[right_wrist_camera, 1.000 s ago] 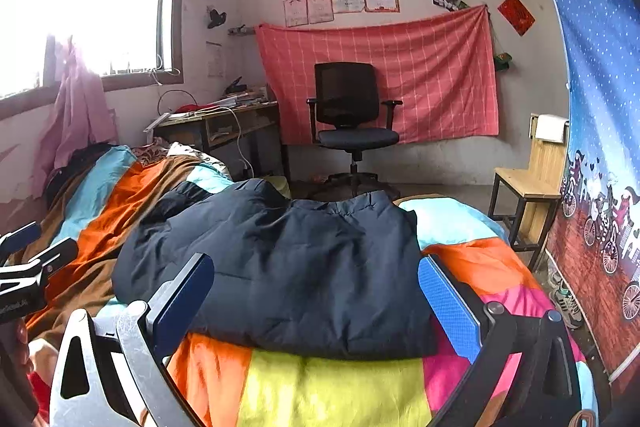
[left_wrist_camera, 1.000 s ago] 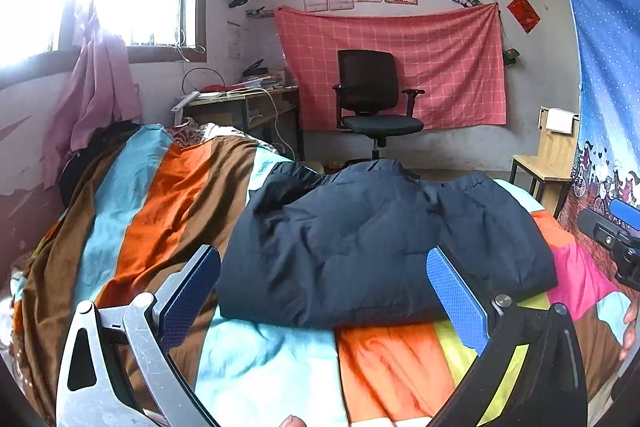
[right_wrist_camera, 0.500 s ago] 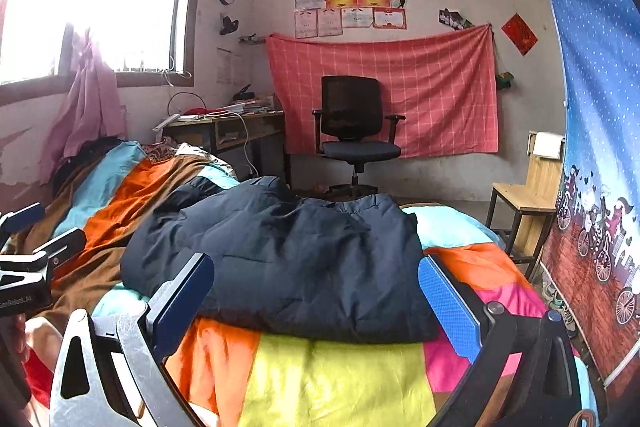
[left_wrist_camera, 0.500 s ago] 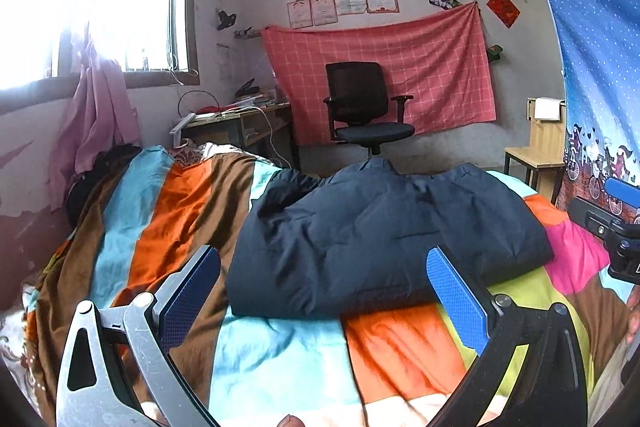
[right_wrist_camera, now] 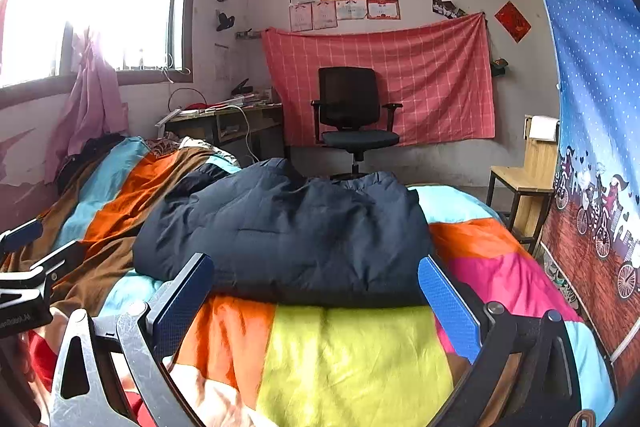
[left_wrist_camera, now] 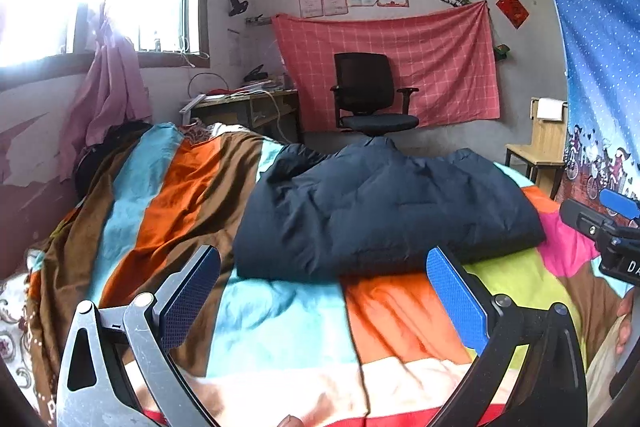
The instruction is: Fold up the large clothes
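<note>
A dark navy padded jacket (left_wrist_camera: 380, 211) lies folded in a thick bundle on the striped bedspread (left_wrist_camera: 280, 323); it also shows in the right wrist view (right_wrist_camera: 288, 231). My left gripper (left_wrist_camera: 324, 299) is open and empty, held above the bedspread short of the jacket's near edge. My right gripper (right_wrist_camera: 316, 299) is open and empty, just short of the jacket's near edge. Each gripper shows at the edge of the other's view: the right one (left_wrist_camera: 608, 227) and the left one (right_wrist_camera: 28, 267).
A black office chair (left_wrist_camera: 368, 99) stands beyond the bed by a red checked cloth (left_wrist_camera: 392, 63) on the wall. A desk (left_wrist_camera: 248, 107) is at back left, a wooden chair (left_wrist_camera: 540, 143) and a blue curtain (left_wrist_camera: 600, 67) at right.
Both grippers have drawn back and risen a little from the jacket, so more bedspread shows in front of it. The jacket has not moved. Both stay open.
</note>
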{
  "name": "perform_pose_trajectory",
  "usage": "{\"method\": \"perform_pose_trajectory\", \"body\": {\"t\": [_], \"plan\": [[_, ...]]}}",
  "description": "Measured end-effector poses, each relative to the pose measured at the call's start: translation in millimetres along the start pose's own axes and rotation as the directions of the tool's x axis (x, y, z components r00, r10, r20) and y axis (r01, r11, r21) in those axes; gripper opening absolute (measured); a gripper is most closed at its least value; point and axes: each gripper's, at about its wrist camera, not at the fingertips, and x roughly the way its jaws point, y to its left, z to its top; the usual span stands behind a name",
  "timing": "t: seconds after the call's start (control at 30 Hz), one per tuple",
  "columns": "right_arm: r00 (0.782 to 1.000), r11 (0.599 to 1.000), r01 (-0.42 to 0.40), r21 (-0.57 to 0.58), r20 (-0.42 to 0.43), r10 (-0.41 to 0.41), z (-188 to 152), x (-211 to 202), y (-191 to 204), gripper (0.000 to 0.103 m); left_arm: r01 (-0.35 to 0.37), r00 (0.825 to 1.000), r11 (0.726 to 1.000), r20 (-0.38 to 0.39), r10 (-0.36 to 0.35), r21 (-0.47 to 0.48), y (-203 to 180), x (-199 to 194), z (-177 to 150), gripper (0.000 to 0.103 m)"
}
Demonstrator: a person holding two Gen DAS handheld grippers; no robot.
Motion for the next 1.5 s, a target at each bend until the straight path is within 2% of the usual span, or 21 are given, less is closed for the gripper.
{"method": "perform_pose_trajectory", "body": {"t": [0.17, 0.47, 1.5], "plan": [[1.0, 1.0, -0.01, -0.009, -0.015, 0.01, -12, -3, 3, 0.103, -0.007, 0.999, 1.0, -0.046, 0.006, -0.023, 2, 2, -13, 0.101], [1.0, 1.0, 0.005, 0.022, -0.017, -0.005, -30, -8, -3, 0.103, -0.023, 0.996, 0.999, -0.084, 0.02, -0.024, 0, 4, -24, 0.101], [0.999, 1.0, 0.0, 0.019, -0.037, 0.001, -37, -4, -1, 0.103, -0.021, 0.996, 1.0, -0.086, 0.021, -0.003, -4, 3, -32, 0.101]]}}
